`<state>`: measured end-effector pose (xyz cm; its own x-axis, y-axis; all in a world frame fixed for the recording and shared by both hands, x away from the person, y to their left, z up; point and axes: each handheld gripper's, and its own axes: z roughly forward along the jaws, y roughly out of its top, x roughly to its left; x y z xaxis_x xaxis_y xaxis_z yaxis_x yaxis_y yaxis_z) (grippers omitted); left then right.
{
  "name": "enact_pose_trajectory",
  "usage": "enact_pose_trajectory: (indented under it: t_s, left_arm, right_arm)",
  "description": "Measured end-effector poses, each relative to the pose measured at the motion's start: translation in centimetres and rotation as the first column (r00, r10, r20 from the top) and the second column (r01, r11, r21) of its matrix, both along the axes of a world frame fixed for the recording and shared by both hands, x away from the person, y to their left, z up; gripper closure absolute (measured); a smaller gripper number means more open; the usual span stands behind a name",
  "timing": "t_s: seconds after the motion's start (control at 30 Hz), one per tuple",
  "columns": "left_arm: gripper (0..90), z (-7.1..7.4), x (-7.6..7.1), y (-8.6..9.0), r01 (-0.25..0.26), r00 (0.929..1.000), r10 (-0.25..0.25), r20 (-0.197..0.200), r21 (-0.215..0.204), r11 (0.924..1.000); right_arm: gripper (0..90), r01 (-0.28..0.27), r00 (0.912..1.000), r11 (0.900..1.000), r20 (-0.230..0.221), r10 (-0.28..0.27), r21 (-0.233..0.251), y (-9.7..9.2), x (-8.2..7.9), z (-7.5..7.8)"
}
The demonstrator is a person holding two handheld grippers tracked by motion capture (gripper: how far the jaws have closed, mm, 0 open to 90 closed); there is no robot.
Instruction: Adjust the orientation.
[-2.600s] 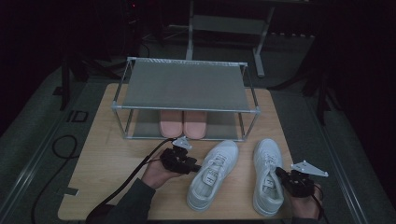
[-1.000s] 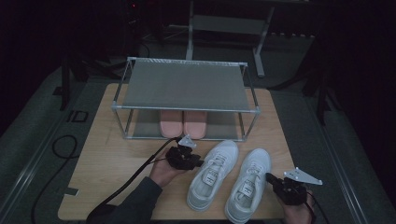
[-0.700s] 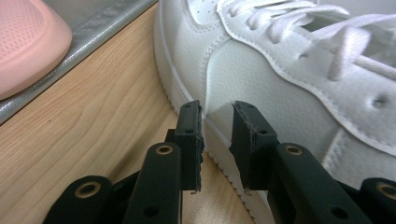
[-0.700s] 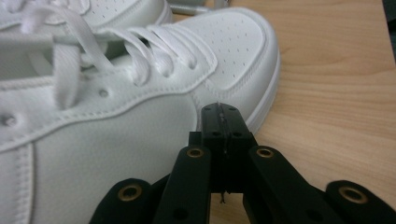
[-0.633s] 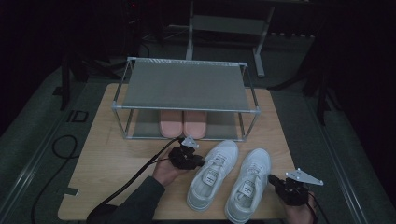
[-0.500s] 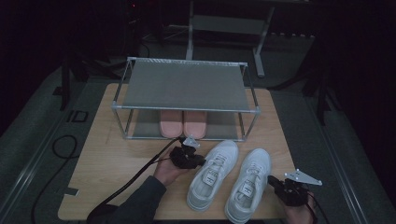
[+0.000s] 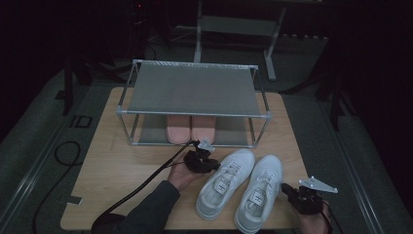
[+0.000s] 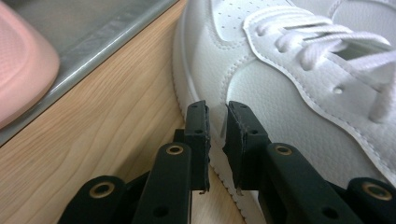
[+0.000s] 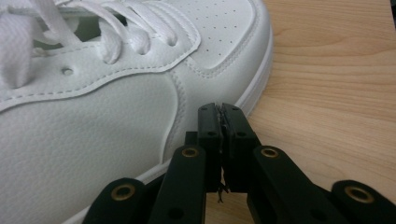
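- Left gripper (image 7: 210,163) sits at the outer side of the left white sneaker (image 7: 225,183), its jaws a narrow gap apart; in the left gripper view the sole edge (image 8: 215,154) runs between them, and they have just been closing, but I cannot tell that the pads press on it yet.
- My right gripper (image 7: 287,191) has its jaws together on nothing, tips against the outer sole edge of the right white sneaker (image 7: 258,192).
- Both sneakers lie side by side on the counter (image 7: 122,165), toes toward the metal shoe rack (image 7: 195,87), where a pink pair (image 7: 187,127) sits on the lower shelf.
- I judge this the step of squaring the pair up, nudging from both sides.
- Next I need an even inward push from both sides, kept low on the soles so neither shoe tips or twists, before any move toward the rack.
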<state>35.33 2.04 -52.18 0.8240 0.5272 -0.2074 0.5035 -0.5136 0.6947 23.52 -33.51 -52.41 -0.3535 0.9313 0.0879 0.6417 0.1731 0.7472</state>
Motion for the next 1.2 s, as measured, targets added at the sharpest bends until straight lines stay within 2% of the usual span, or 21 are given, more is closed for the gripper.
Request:
enact_pose_trajectory:
  t_s: [0.13, 0.17, 0.27, 0.5, 0.73, 0.83, 0.9, 0.97, 1.07, 1.2]
  left_arm:
    - [76.7, 0.1, 0.2, 0.1, 0.002, 1.0000, -0.002, 0.005, 0.011, 0.9999]
    - [73.9, 0.1, 0.2, 0.1, 0.000, 1.0000, 0.000, 0.005, 0.006, 1.0000]
    - [72.8, 0.3, 0.2, 0.3, -0.003, 1.0000, 0.004, 0.005, -0.008, 1.0000]
    - [71.3, 0.8, -0.1, 0.7, 0.005, 0.9997, -0.006, 0.024, 0.020, 0.9998]
    - [71.3, 1.0, -0.1, 1.2, 0.002, 0.9997, -0.002, 0.023, 0.020, 0.9998]
    - [71.3, 1.2, -0.1, 1.4, 0.000, 0.9996, -0.001, 0.027, 0.021, 0.9998]
    - [71.3, 1.3, -0.1, 1.7, -0.003, 0.9996, 0.002, 0.029, 0.019, 0.9998]
    - [71.3, 1.4, -0.1, 1.9, -0.005, 0.9995, 0.004, 0.030, 0.020, 0.9998]
    - [71.3, 1.6, 0.0, 2.3, -0.012, 0.9994, 0.011, 0.033, 0.017, 0.9998]
    - [71.4, 1.7, 0.1, 2.7, -0.020, 0.9992, 0.019, 0.034, 0.016, 0.9997]
  right_arm:
    - [86.8, 0.000, 0.9999, 1.0000, -0.012, 0.000, 0.001, -0.3, 0.3, -0.2]
    - [86.9, -0.011, 0.9997, 0.9999, -0.020, 0.011, -0.003, -0.3, 0.3, -0.2]
    - [87.6, -0.040, 0.9988, 0.9992, -0.030, 0.040, -0.006, 0.0, -0.2, -0.3]
    - [90.0, -0.084, 0.9956, 0.9964, -0.039, 0.085, 0.012, 0.0, -0.4, -0.3]
    - [90.0, -0.151, 0.9880, 0.9883, -0.029, 0.152, 0.021, 0.5, -1.0, 0.1]
    - [90.0, -0.195, 0.9802, 0.9796, -0.028, 0.196, 0.050, 0.8, -1.3, 0.3]
    - [90.0, -0.224, 0.9738, 0.9736, -0.030, 0.225, 0.044, 1.4, -1.5, 0.4]
    - [90.0, -0.267, 0.9627, 0.9623, -0.032, 0.269, 0.054, 2.0, -1.7, 0.4]
    - [90.0, -0.302, 0.9526, 0.9522, -0.024, 0.303, 0.047, 2.9, -1.8, 0.4]
    - [90.0, -0.318, 0.9476, 0.9473, -0.019, 0.319, 0.039, 3.4, -1.8, 0.6]
